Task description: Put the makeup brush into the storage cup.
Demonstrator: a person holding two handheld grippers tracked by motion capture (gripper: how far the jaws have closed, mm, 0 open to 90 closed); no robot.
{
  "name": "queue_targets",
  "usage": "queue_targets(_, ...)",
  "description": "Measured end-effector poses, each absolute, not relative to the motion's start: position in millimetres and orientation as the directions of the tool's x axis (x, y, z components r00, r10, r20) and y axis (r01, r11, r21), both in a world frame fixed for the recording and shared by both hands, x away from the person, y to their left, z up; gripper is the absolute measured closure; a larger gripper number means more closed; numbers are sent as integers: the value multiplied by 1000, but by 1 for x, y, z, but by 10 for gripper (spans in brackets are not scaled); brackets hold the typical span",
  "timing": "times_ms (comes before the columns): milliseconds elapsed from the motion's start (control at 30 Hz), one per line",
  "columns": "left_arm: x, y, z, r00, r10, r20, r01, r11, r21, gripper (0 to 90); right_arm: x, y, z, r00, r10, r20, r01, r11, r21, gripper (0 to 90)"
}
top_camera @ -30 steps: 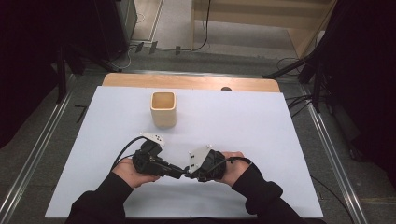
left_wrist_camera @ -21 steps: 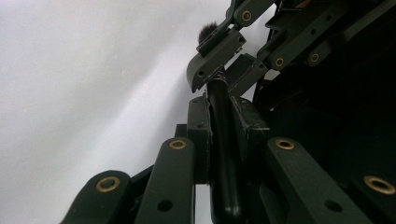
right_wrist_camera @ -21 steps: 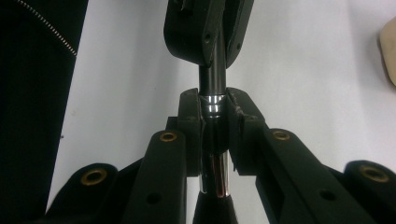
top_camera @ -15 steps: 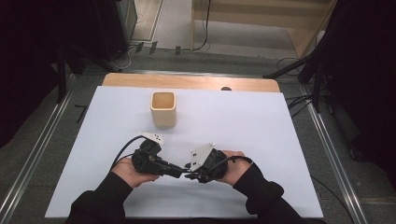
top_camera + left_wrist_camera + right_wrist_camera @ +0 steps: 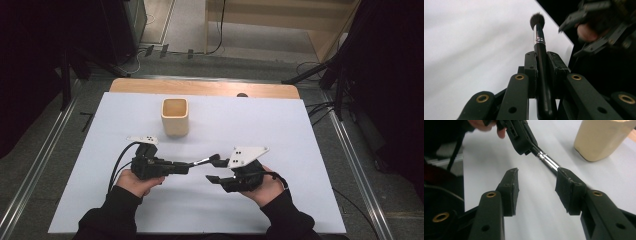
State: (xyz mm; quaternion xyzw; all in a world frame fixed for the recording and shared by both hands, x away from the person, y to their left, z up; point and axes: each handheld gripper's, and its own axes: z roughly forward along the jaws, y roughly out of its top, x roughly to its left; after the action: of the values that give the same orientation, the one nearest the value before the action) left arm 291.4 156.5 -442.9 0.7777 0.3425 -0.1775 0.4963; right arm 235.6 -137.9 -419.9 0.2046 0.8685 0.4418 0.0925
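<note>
The left tool (image 5: 186, 166) grasps the brush (image 5: 539, 45); the right tool (image 5: 214, 169), just opening, stands released beside its tip.

Black sleeves (image 5: 107, 217) cover both forearms. Each black gripper (image 5: 215, 169) has brass-ringed screw holes, a grey plate (image 5: 247, 155) on top and a black cable (image 5: 118, 165).

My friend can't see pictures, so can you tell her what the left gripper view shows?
Two black jaws of the left tool are shut on the black handle of a makeup brush, whose dark bristle tip points away over the white table. At the upper right, blurred, a hand holds the right tool with its jaws apart.
</note>
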Motion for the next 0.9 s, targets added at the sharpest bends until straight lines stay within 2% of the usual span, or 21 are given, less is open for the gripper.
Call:
queue_targets(233, 286, 160, -442, 694, 339, -635, 705, -145, 694, 796, 233, -143, -431, -846, 509, 160, 378, 361, 853, 576)
queue_targets(500, 282, 160, -444, 700, 314, -641, 690, -66, 721, 796, 240, -149, -438, -773, 542, 329, 475, 152, 867, 566)
queue_targets(900, 277, 152, -444, 722, 317, -616, 661, -49, 749, 796, 246, -147, -448, -706, 551, 445, 543, 18, 840, 558)
